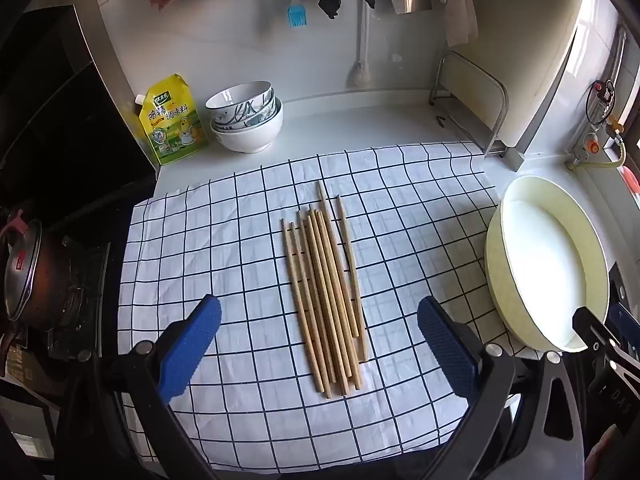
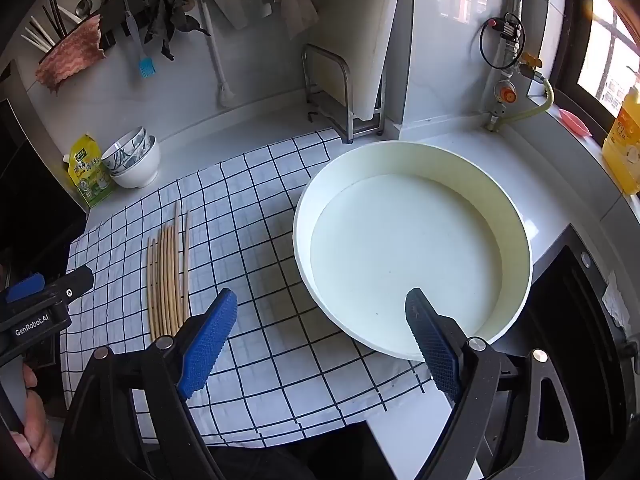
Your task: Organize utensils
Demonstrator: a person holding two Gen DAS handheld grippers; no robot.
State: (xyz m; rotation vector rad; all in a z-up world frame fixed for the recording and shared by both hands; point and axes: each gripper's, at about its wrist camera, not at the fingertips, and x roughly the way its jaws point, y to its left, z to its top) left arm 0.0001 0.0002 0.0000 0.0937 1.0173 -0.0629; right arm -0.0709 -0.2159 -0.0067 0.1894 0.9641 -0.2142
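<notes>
One white cloth with dark blue grid lines [image 1: 256, 208] covers the white table [image 1: 360, 128]. One big round cream-white basin [image 2: 516, 216] sits at the cloth's right edge with nothing in it. Two bowls are stacked at the back, a blue-patterned bowl [image 1: 244, 102] inside a plain white bowl [image 1: 252, 134]. Just beside them stands one yellow-green pouch [image 1: 174, 120] with Chinese writing on it. About nine long wooden chopsticks [image 1: 326, 292] lie side by side in the middle of the cloth.

The left gripper [image 1: 320, 348] hangs over the chopsticks, blue fingers [image 1: 192, 344] wide apart, holding nothing. The right gripper [image 2: 320, 340] hangs by the basin, fingers wide too, with nothing between them. The left gripper's body reads "GenRobot.AI".
</notes>
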